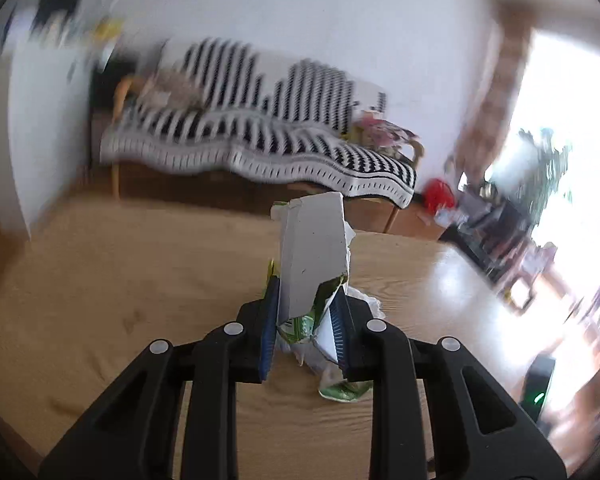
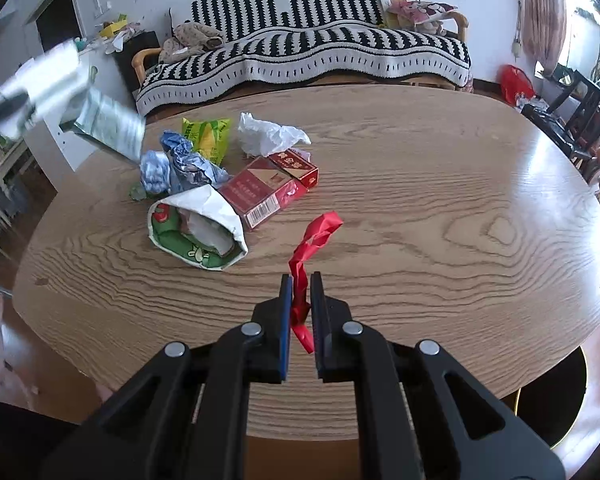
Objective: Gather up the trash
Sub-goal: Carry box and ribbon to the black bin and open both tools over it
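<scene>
While I gripped trash in both claws:
Left claw: clamped on one torn carton, above table.
Right claw: pinched one red ribbon, near edge.
Pile: two red boxes, one tissue, far-left.

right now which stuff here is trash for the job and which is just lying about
Trash for the job:
- torn carton, in left tongs
- red ribbon, in right tongs
- cigarette boxes
- white tissue
- yellow snack bag

Lying about:
- striped sofa
- cushion
</scene>
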Tool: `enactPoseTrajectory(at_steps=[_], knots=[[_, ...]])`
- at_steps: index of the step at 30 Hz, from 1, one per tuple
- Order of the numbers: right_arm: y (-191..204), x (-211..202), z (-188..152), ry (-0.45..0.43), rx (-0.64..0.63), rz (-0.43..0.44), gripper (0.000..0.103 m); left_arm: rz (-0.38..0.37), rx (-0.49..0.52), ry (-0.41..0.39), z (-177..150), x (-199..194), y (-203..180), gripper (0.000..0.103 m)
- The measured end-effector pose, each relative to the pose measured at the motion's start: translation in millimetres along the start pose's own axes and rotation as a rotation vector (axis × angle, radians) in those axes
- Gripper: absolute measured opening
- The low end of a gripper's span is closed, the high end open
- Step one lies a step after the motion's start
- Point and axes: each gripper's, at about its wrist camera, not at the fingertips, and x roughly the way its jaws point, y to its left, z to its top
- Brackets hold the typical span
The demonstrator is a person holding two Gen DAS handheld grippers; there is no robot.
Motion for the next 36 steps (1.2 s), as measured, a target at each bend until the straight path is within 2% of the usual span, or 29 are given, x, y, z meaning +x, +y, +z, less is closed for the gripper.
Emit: enactPoseTrajectory(at_steps=[1,4,6,8,11,16,21,25,36], knots=[[-1,0,1,-0.002,-0.002,-0.001,0.01,0.014,0.016,0.011,-1,6,-5,0.023],[-6,-1,2,-0.002,0.01,-0.002,0.01,-0.011,-0.015,0.074,-3,25,-12,0.023],[-11,-4,4,-0.006,0.023,0.002,0.01,-0.031,0.023,0.024,3,16,-26,0.023],[-14,-9,5,-0.021,0.013,-0.016,0.01,-0.028,0.034,0.019,6,19,-32,0.023],[-23,-15,5,-0.028,0.032,-0.017,0.01,-0.059,0.015,0.086,-2,37,-39,0.023],[-51,-31,2,-0.047,0.061,-0.048,0.01,-0.109,0.065,0.145,-21,52,-77,0.023],[-103,-53,-10,-0.064,0.128,-0.098,0.01,-0.173,0.116,0.204,-43,66,-124,0.023],[-163,-76,-27,-0.074,0.204,-0.158,0.01,-0.238,0.167,0.244,-67,75,-176,0.023],[-320,-137,-101,-0.072,0.473,-0.319,0.01,-0.502,0.38,0.374,-165,98,-357,0.023]])
